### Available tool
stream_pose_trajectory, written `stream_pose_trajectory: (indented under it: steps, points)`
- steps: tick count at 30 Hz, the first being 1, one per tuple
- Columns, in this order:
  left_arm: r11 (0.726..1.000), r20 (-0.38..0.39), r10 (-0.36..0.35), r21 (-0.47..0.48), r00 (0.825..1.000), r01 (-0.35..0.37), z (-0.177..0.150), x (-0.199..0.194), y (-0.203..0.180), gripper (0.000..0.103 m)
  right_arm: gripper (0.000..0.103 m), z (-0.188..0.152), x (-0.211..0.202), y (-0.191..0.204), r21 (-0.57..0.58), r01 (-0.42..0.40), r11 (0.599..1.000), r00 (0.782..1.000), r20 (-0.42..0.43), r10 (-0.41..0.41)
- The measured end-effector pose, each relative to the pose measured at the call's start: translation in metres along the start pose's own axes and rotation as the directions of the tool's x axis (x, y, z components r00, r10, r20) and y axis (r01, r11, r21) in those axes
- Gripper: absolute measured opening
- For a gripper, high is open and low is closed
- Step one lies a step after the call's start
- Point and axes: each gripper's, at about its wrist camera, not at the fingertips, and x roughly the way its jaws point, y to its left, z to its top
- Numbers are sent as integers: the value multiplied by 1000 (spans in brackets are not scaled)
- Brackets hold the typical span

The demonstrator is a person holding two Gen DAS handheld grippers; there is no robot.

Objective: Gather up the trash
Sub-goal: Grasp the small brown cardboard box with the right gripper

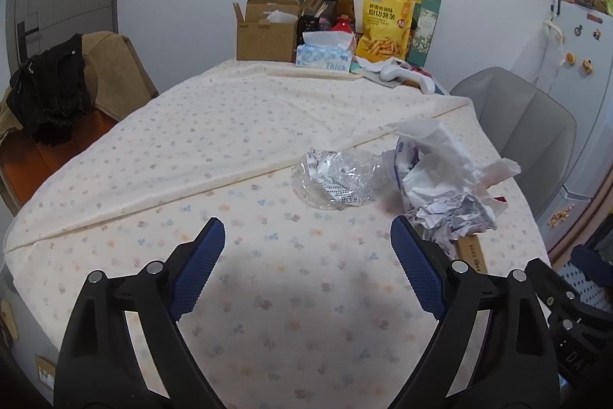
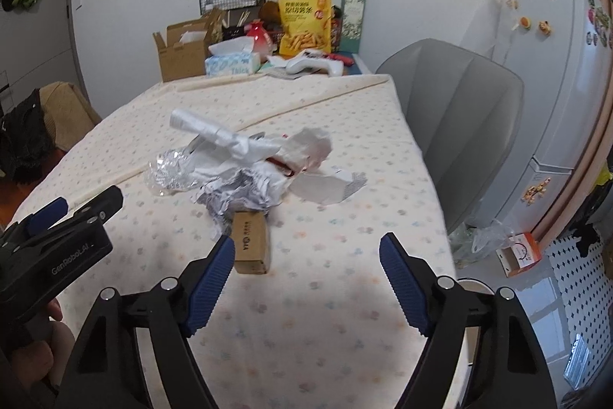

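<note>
A heap of trash (image 2: pixel 245 175) is seen lying on the table's flowered cloth (image 2: pixel 325 351), toward the edge nearest the grey chair (image 2: pixel 459 125). The grey chair is taken here as the landmark. The heap is made up of crumpled white paper (image 1: pixel 440 171), a printed crumpled sheet (image 1: pixel 456 217), a rolled white wrapper (image 2: pixel 207 129) lying on top, and a torn flat white piece (image 2: pixel 329 188) on the side of the heap nearest the chair. A crushed clear plastic wrapper (image 1: pixel 337 179) is found touching the heap on its side away from the chair. A small brown cardboard box (image 2: pixel 251 244) is partly tucked under the heap's near edge, lying flat.

The left gripper (image 1: pixel 308 263) is held above the cloth, on the side of the heap farther from the chair, with its blue pads wide apart and nothing between them; only bare cloth is framed. Its right finger (image 1: pixel 417 267) is seen just beside the printed sheet in the left wrist view; contact cannot be confirmed. The right gripper (image 2: pixel 306 278) is likewise spread, nothing is clasped, and its left finger (image 2: pixel 210 282) appears just beside the brown box.

Farther from the chair's front, at the wall end of the table, an open carton (image 1: pixel 264 29), a tissue box (image 1: pixel 325 56), a yellow snack bag (image 1: pixel 387 22) and a green carton (image 1: pixel 425 25) are grouped. A white fridge (image 2: pixel 555 71) with magnets stands behind the chair.
</note>
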Motion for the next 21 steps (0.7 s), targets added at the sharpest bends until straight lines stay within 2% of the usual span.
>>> stream_pose_trajectory:
  steps: [6,11,13,14,15,21]
  points:
    - [1000,-38,-1,-7,999,0,-2,19,9,83,61,-4,30,17,-17,-44,999,997,-70,43]
    - [1000,-67,-12,-6,998,12,-4,33,11,80,56,-7,51,29,-32,-63,998,992,-108,59]
    - [1000,-76,-11,-5,997,11,-4,37,10,80,49,-9,60,31,-31,-71,997,990,-126,67]
    - [1000,-78,-10,-5,997,9,-4,38,9,80,42,-10,64,30,-28,-75,997,988,-135,71]
    - [1000,-78,-9,-4,997,9,-3,39,8,80,28,-11,69,29,-21,-90,996,985,-147,86]
    - [1000,-84,-12,5,996,13,-1,43,0,80,26,-11,71,22,-7,-107,994,984,-146,105]
